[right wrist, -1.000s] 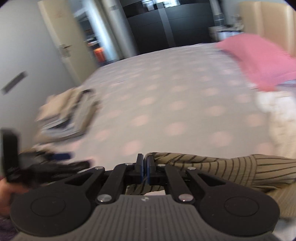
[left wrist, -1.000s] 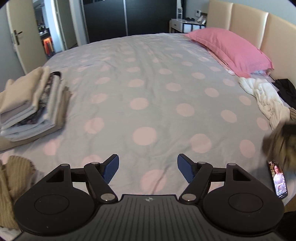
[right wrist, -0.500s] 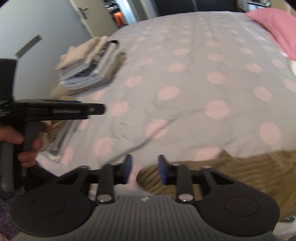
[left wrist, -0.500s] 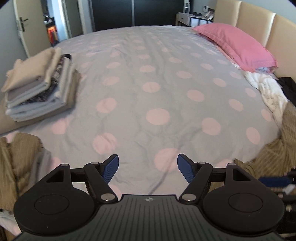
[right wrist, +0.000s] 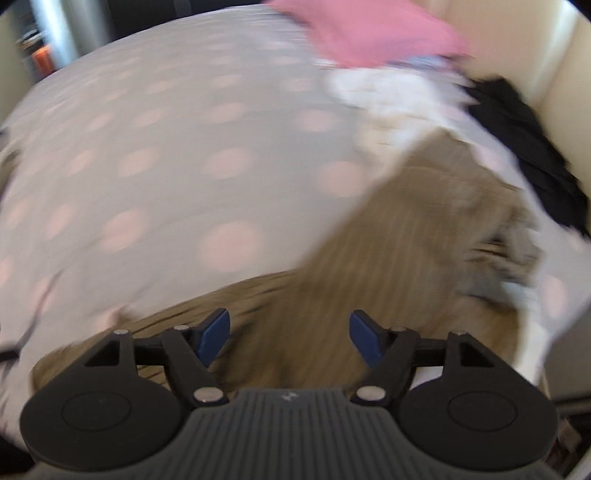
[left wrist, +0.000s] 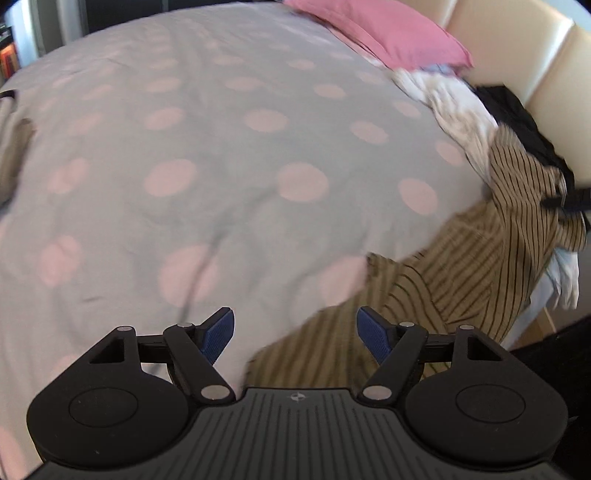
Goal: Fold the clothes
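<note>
I am looking at the tan striped garment [left wrist: 461,266] lying loose on the near right part of the bed, draping from the pile by the headboard down toward me. My left view is giving me its dark stripes sharply; my right view is smearing the same garment [right wrist: 388,258] into a plain brown sweep, so I cannot read its folds there.

My left gripper [left wrist: 295,334] is hovering with its blue pads spread wide, the garment's near edge lying below the gap and nothing pinched. My right gripper [right wrist: 290,332] is hanging over the cloth with its jaws having just been opening; they are standing well apart, and the fabric is showing beneath them, unclamped.

Only the left view is showing a dark tip [left wrist: 565,202] poking in at the right edge, over the garment's upper bunch; I cannot tell what it is.

Beyond the garment, a white crumpled garment [left wrist: 454,107] and a black one [left wrist: 517,110] are lying against the cream headboard [left wrist: 535,66], with a pink pillow [left wrist: 388,33] above them. The grey duvet with pink dots [left wrist: 184,147] is stretching flat and bare across the middle and left, giving plenty of room. At the far left edge, a beige cloth [left wrist: 11,147] is just showing.
</note>
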Available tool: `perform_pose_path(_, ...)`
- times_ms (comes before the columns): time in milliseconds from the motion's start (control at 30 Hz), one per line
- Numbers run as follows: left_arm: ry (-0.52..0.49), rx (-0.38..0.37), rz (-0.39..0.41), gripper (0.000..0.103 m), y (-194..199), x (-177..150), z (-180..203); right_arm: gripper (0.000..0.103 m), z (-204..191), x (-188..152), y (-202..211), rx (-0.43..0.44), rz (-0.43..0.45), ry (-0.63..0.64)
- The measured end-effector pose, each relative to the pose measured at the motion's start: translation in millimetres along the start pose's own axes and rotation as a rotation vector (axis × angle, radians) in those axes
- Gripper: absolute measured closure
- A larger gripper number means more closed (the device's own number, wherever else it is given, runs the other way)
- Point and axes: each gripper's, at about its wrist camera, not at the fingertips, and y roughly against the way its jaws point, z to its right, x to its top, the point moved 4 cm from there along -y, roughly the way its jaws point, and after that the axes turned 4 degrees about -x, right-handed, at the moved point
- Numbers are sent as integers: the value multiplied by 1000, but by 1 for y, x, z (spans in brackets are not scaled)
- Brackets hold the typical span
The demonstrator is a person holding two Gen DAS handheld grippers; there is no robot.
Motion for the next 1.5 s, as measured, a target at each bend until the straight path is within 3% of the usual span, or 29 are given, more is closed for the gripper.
perform_pose_path(167, -93, -17, -50, 30, -40, 11, 34, 21, 73, 31, -21, -129, 6, -127)
perform_pose_path(300, -161, -32, -92, 31, -68, 13, 58, 21, 109, 38, -50, -143, -16, -231)
perform_pose_path(367, -167, -32, -111, 40, -78, 13, 62, 25, 117, 35, -65, -100, -31, -287)
perform_pose_path(400, -163, -33, -119, 45, -82, 13, 63, 40, 117, 33, -72, -73, -38, -306)
perform_pose_path(467, -123, -45, -124, 73, -88, 13, 63, 69, 107, 32, -79, -38, -57, -300)
perform_pose_path(533, -79, -74, -118, 93, -88, 15, 59, 79, 94, 34, -76, -42, -43, -231)
perform_pose_path(567, -60, -79, -112, 102, -86, 16, 58, 90, 90, 37, -72, -35, -28, -216)
perform_pose_path(633, -43, -67, -76, 103, -77, 20, 54, 96, 81, 41, -64, -16, 3, -189)
perform_pose_path(767, 6, -62, 19, 103, -38, 35, 34, 99, 56, 50, -37, 89, 56, -161)
perform_pose_path(967, 100, -3, 229, 103, 53, 56, -11, 99, -22, 74, 35, 294, 180, -43)
perform_pose_path(1267, 174, 273, 524, 103, 210, 52, -76, 99, -156, 88, 148, 640, 320, 161)
perform_pose_path(1400, 187, 347, 629, 103, 276, 49, -92, 99, -186, 88, 194, 727, 395, 201)
perform_pose_path(1500, 186, 331, 606, 103, 279, 51, -96, 99, -192, 91, 198, 687, 414, 207)
